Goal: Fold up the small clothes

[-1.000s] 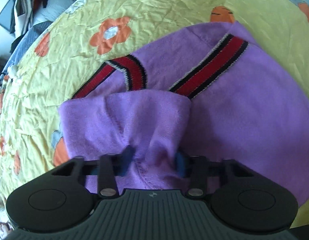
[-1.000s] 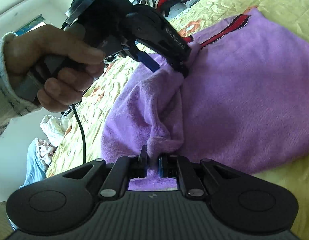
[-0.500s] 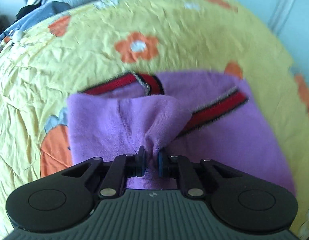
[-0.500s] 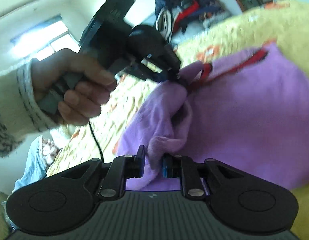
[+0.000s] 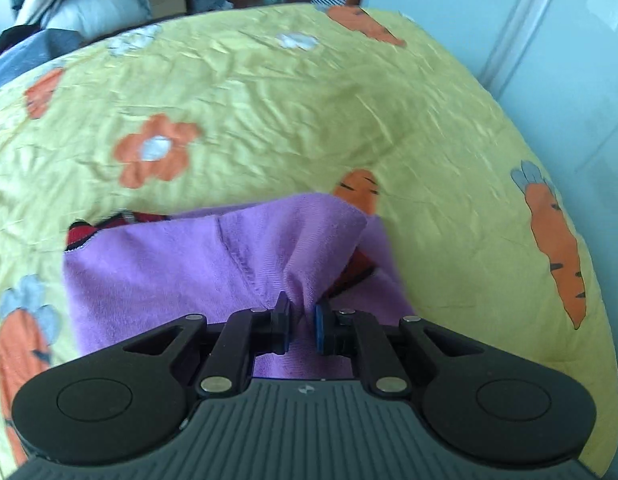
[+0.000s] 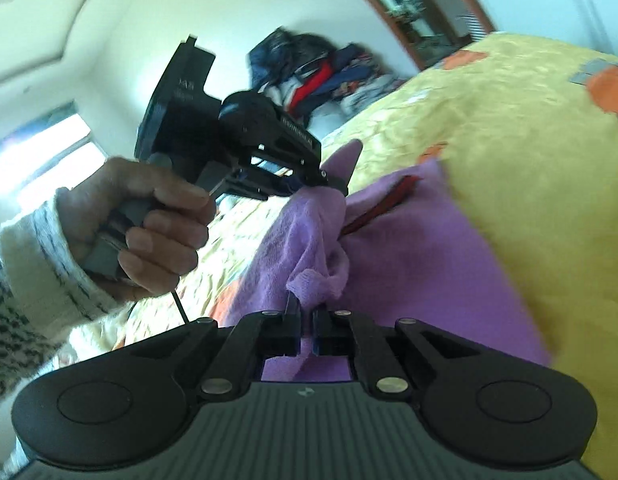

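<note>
Purple garment (image 5: 181,276) lies on the yellow bedspread (image 5: 309,120). Your left gripper (image 5: 302,320) and right gripper (image 6: 305,322) each pinch a bunched edge. It's soft, light and floppy, so it will likely sag; grip hems, not mid-fabric.

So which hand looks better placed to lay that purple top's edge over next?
Probably the left. Its tongs pinch the purple top higher, near the red trim, so it can lead. The right tongs grip a lower bunch.
</note>
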Action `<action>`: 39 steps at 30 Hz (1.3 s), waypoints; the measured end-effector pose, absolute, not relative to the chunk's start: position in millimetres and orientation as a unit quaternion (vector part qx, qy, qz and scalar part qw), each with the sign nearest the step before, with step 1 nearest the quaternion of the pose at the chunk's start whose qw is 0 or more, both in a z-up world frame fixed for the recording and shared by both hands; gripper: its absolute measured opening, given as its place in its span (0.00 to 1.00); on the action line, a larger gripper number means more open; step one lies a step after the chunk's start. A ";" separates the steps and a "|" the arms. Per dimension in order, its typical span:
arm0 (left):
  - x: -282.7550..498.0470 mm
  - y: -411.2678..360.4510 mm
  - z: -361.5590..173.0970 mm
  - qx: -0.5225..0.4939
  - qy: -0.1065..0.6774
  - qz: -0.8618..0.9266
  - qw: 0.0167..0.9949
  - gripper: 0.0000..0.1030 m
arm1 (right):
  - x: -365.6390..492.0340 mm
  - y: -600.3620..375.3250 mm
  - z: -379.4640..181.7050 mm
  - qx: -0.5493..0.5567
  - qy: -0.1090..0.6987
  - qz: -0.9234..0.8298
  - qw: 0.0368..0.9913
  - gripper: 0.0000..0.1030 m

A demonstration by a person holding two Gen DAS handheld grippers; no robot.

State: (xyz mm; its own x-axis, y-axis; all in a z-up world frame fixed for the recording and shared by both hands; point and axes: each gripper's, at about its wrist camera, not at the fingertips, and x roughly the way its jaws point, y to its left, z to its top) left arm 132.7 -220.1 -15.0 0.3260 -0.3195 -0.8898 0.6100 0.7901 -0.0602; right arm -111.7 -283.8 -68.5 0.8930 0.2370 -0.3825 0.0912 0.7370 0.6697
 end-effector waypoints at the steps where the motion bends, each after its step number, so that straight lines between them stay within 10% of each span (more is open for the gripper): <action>1: 131.7 -227.7 -19.6 0.150 0.507 -0.288 0.799 0.13 | -115.0 -287.3 -70.2 0.361 0.228 0.032 0.904 0.04; 16: 114.1 -275.8 -51.5 0.180 0.507 -0.299 0.788 0.13 | -152.0 -315.9 -93.6 0.388 0.247 -0.037 0.887 0.04; 19: 113.6 -273.7 -47.2 0.166 0.510 -0.319 0.782 0.40 | -148.6 -319.5 -100.1 0.406 0.267 -0.035 0.873 0.08; 23: 102.4 -234.5 -4.2 0.116 0.481 -0.357 0.793 0.56 | -157.3 -324.9 -90.5 0.383 0.262 -0.019 0.886 0.55; 39: -12.7 -86.5 -49.4 0.202 0.455 -0.322 0.805 0.76 | -88.2 -348.8 -93.4 0.287 0.335 0.145 0.886 0.57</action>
State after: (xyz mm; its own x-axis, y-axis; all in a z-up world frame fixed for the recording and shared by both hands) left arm -12.7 -86.5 -49.4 0.3784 -0.3345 -0.8631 0.7029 0.7106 0.0328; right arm -88.2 -348.8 -93.4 0.7333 0.4487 -0.5108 -0.0645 0.7938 0.6047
